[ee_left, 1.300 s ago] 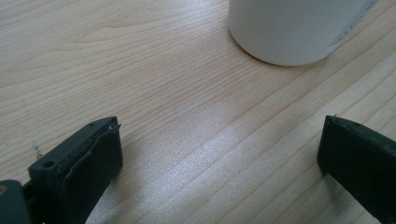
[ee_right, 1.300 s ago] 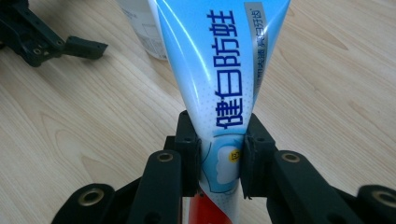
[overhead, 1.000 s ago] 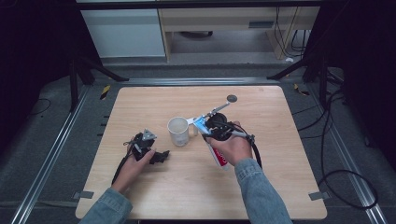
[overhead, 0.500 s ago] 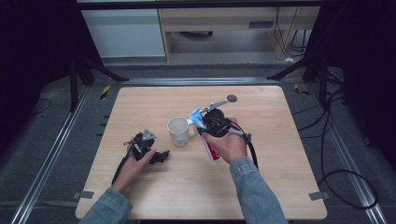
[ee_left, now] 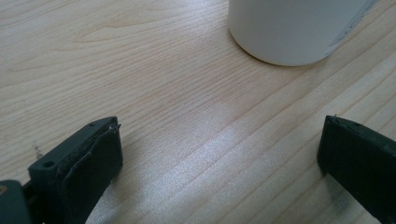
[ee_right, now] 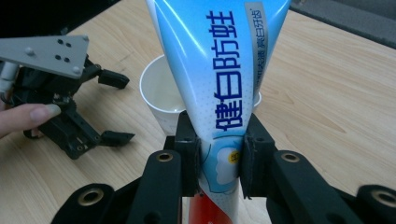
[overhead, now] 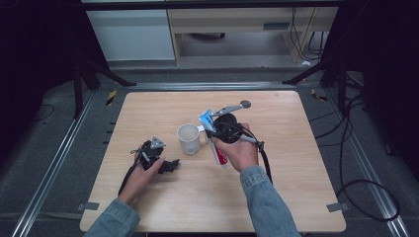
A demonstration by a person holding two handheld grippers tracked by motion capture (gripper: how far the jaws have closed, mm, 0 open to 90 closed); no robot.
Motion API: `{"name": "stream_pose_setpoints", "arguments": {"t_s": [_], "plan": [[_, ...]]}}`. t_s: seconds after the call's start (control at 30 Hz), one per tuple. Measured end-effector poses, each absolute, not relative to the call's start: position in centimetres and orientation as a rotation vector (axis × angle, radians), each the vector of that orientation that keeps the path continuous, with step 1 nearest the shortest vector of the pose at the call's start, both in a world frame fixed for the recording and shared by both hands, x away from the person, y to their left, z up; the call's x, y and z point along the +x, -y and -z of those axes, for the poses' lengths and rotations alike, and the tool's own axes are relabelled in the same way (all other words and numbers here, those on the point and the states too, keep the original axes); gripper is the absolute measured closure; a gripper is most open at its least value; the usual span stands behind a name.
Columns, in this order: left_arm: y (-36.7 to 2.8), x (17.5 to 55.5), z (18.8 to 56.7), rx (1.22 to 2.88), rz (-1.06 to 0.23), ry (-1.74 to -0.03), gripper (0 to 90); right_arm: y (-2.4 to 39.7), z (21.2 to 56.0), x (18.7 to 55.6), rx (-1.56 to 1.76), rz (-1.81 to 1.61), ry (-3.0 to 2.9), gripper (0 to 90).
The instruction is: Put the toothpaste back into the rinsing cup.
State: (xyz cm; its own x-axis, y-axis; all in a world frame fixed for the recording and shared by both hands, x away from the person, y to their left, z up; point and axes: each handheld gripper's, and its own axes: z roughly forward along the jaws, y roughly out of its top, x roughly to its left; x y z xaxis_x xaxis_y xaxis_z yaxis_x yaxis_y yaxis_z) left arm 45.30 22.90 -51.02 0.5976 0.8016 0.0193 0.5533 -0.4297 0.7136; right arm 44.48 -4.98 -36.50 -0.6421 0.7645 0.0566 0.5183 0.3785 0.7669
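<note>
Between the right gripper's (ee_right: 219, 154) black jaws a toothpaste tube (ee_right: 219, 79) sat clamped just above the white cup (overhead: 189, 138) — carrying appeared underway, lowering it into the cup next — while the left gripper (overhead: 157, 159) rested wide open beside the cup.

Right gripper (ee_right: 219, 151) fingers clamp toothpaste tube (ee_right: 219, 79); white cup (ee_right: 161, 100) behind; left gripper (ee_right: 60, 107) beyond, on table (ee_right: 336, 102).
</note>
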Motion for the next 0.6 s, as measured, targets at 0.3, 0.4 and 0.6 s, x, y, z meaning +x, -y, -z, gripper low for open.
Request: {"name": "stream_pose_setpoints", "arguments": {"t_s": [0.3, 0.4, 0.6], "plan": [[-22.9, 45.3, 51.0, 2.148, -0.472, -1.067, 0.0, 4.1, 36.5, 44.5, 1.11, -1.183, -2.284, 72.4], [-22.9, 45.3, 51.0, 2.148, -0.472, -1.066, 0.0, 4.1, 36.4, 44.6, 1.113, -1.2, -2.266, 72.4], [-22.9, 45.3, 51.0, 2.143, -0.471, -1.07, 0.0, 3.8, 35.7, 44.8, 1.107, -1.243, -2.22, 72.3]]}}
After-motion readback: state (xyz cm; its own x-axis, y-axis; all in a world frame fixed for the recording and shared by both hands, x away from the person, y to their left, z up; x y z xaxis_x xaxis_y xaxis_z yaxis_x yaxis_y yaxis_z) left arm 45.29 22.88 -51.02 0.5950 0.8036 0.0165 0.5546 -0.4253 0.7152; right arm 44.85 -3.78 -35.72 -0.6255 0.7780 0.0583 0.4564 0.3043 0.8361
